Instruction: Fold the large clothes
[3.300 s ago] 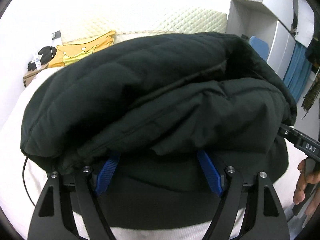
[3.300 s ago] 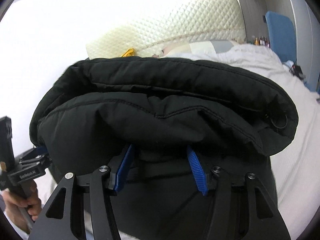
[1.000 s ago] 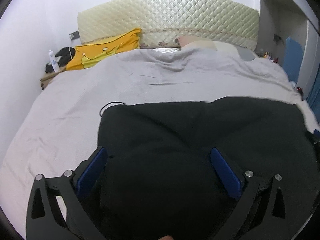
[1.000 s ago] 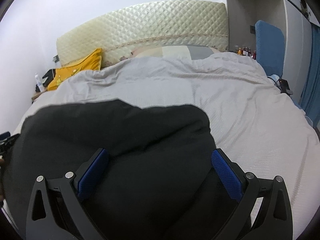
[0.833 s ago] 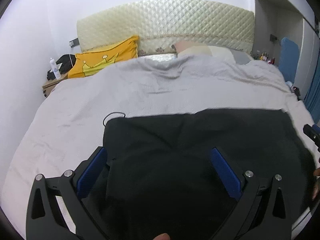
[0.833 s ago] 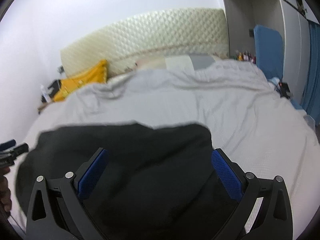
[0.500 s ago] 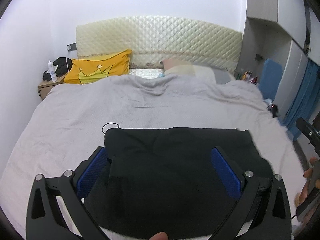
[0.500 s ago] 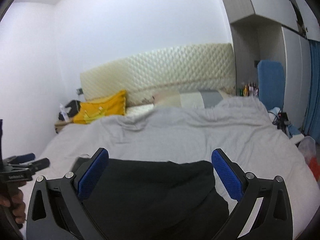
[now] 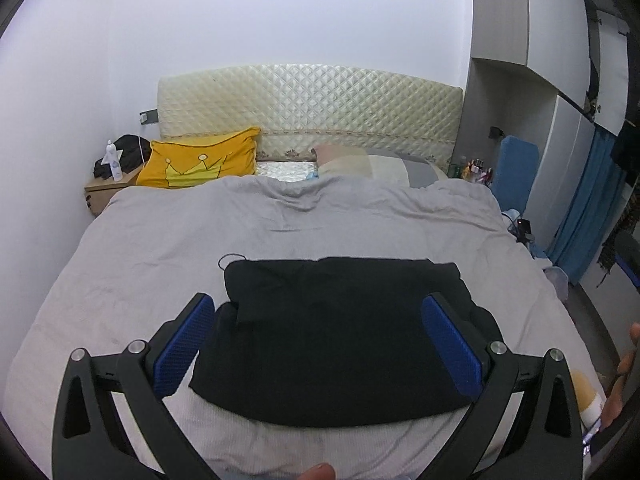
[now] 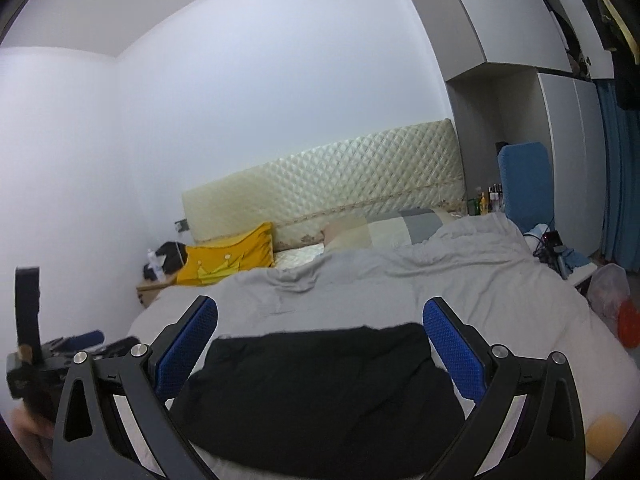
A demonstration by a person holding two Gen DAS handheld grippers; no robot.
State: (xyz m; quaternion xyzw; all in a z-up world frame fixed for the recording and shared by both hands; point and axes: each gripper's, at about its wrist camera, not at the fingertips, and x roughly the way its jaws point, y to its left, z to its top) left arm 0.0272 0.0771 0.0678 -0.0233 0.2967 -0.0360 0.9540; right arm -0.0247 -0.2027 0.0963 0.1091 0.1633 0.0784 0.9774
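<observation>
Both grippers are held wide open and clear of everything: the left gripper and the right gripper each show their blue pads spread far apart at the lower frame, with nothing caught between them. That spread is read as a release, the folded piece being left to lie on its own.

Most of each view is filled by the bed, whose grey cover gives a broad, soft, flat place for folding something large. Across its far end, at upper centre, the quilted headboard is seen.

Lower centre of both views is taken by the black coat, laid as a compact, roughly rectangular bundle near the foot of the bed, its edges fairly square and its layers stacked. It is judged to be folded already, so little seems left but a check or a tidy of the loose flap at its upper left corner.

At upper left, a yellow pillow is propped against the headboard, well apart from the coat and out of the folding area.
</observation>
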